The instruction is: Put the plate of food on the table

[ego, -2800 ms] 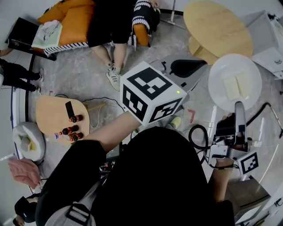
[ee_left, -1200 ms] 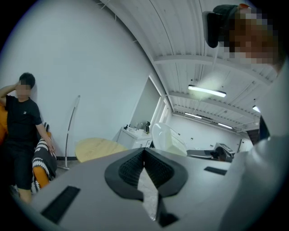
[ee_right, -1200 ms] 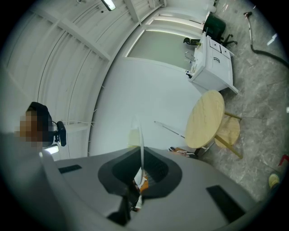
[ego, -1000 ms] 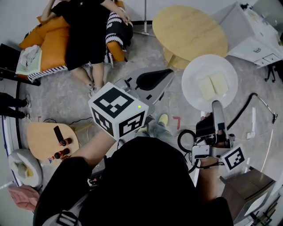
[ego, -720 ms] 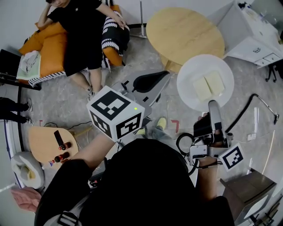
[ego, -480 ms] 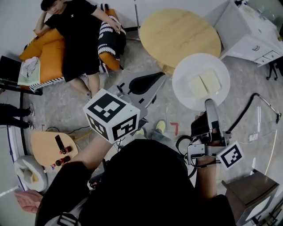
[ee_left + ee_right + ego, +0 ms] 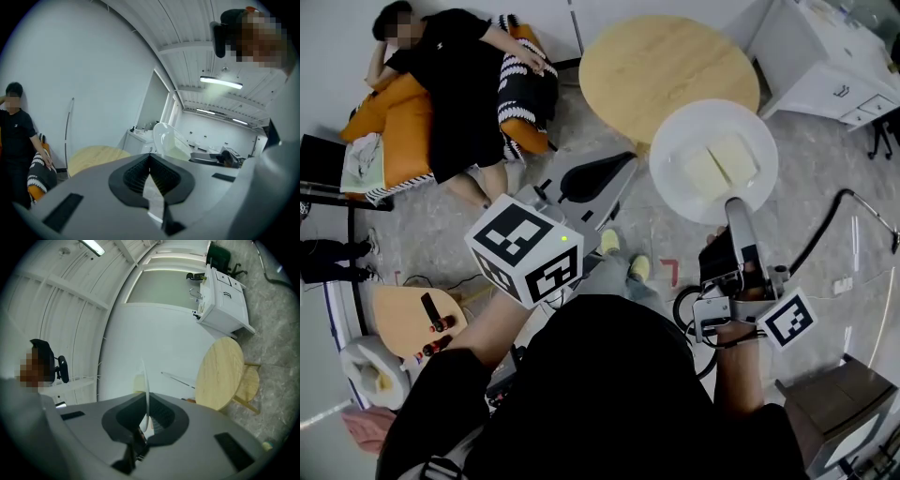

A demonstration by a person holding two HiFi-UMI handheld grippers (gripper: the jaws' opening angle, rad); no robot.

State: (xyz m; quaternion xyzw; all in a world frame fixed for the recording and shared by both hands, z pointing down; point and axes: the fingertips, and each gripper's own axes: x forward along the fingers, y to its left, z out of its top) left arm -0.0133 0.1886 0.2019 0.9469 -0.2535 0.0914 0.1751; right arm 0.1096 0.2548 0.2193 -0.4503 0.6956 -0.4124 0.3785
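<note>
A white plate (image 7: 686, 131) carries two pale yellow slabs of food (image 7: 719, 164). My right gripper (image 7: 733, 208) is shut on its near rim and holds it in the air, its far rim over the edge of the round wooden table (image 7: 656, 61). In the right gripper view the plate (image 7: 146, 385) runs edge-on between the jaws of that gripper (image 7: 146, 420), with the table (image 7: 220, 376) ahead on the right. My left gripper (image 7: 623, 161) hangs left of the plate, shut and holding nothing. From the left gripper (image 7: 150, 161) the plate (image 7: 164, 138) and table (image 7: 93, 157) show ahead.
A person lies on an orange sofa (image 7: 384, 117) at the far left. White cabinets (image 7: 825, 56) stand right of the table. A stool (image 7: 248, 385) sits under the table. A low wooden board with bottles (image 7: 417, 319) and a floor cable (image 7: 848, 211) are nearby.
Both grippers and the plate have moved forward toward the round table. The plate's far rim now overlaps the table's edge. The grip on the plate is unchanged.
</note>
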